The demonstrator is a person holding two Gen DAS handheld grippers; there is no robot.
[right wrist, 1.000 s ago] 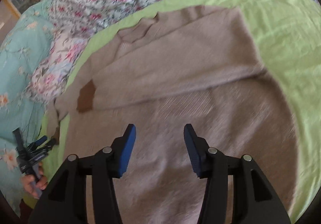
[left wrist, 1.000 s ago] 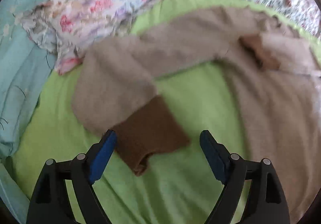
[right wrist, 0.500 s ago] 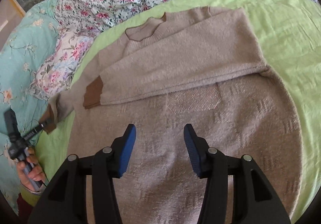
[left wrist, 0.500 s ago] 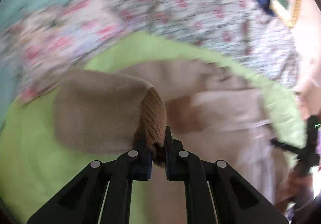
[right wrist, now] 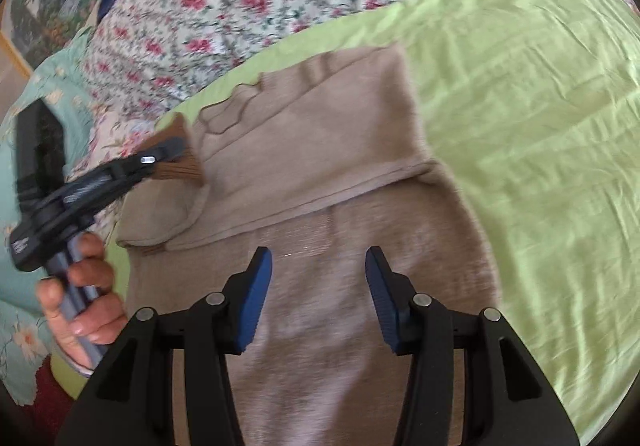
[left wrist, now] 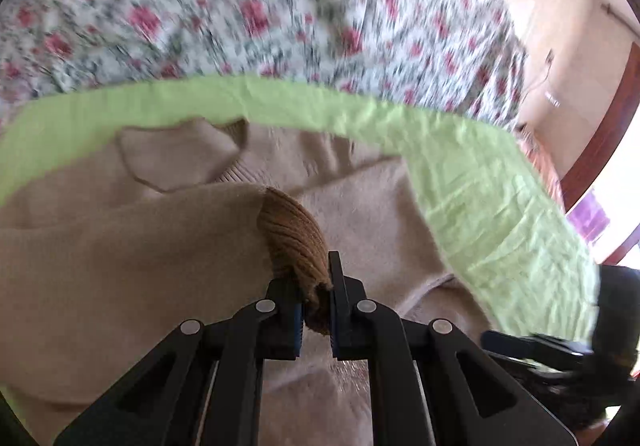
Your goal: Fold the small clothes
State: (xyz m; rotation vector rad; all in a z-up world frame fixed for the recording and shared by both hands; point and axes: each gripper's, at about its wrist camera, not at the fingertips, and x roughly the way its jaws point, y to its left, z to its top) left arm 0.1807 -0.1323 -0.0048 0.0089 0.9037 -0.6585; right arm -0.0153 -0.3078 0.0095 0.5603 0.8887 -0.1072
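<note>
Left gripper [left wrist: 316, 310]: jaws clamped on the ribbed brown cuff [left wrist: 294, 242] of a beige sweater sleeve [left wrist: 132, 246]. The cuff stands up between the black fingers, and the sleeve runs off to the left, lifted over the sweater's body. From the right wrist view, the same gripper [right wrist: 168, 158] appears at the left, gripping the cuff [right wrist: 180, 166] above the sweater's left shoulder area, with the person's hand [right wrist: 82, 294] around its handle.

Right gripper [right wrist: 318, 298]: jaws spread apart, holding nothing, poised over the lower body of the beige sweater [right wrist: 320, 206].

The sweater lies flat on a light green sheet [right wrist: 520, 126], its neckline [right wrist: 228, 118] toward the sheet's far edge. One sleeve is folded across the chest. Beyond the far edge of the sheet lies a floral bedspread [right wrist: 240, 6]; the left wrist view of it is blurred.
</note>
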